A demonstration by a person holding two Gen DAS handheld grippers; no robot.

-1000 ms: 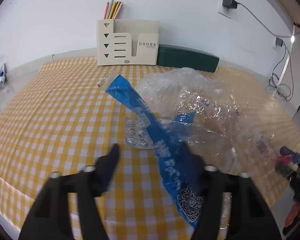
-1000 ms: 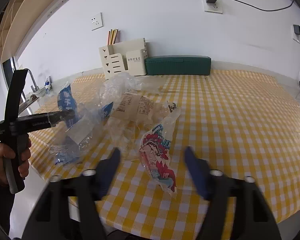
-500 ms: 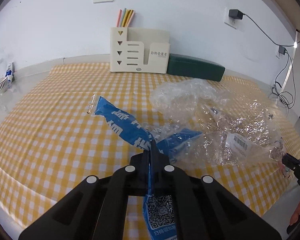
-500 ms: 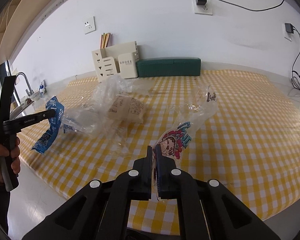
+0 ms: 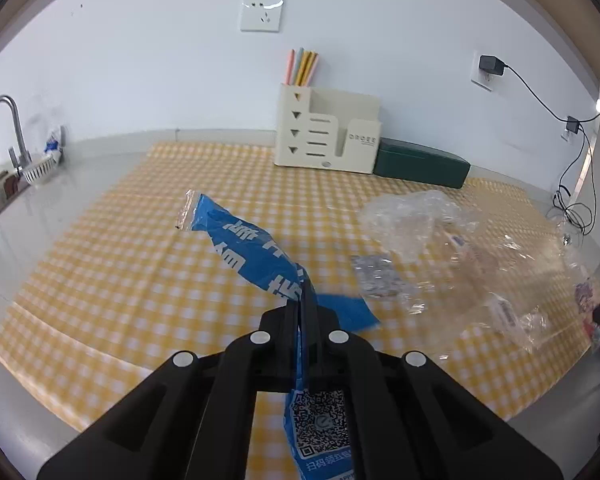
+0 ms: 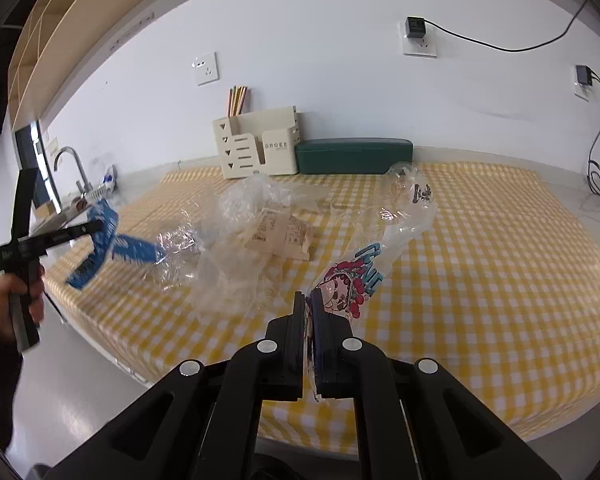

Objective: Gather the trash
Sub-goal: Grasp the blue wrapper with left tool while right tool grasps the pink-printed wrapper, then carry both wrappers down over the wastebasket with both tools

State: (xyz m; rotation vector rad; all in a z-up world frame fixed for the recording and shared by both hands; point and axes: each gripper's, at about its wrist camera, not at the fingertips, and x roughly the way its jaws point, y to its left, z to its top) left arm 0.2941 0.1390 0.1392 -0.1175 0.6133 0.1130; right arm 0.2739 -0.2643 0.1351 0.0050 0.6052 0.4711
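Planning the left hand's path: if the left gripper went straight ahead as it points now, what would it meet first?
Probably bare checked tablecloth; the left gripper, shut on the blue wrapper, aims there. Depth is uncertain.

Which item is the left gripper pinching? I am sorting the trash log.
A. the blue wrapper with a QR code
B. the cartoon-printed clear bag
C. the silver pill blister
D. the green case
A: the left gripper is shut on the blue wrapper, whose QR-code end hangs below the jaws.

"DROEE" is printed on the cream desk organizer (image 5: 327, 136); a QR code marks the blue wrapper (image 5: 256, 256).
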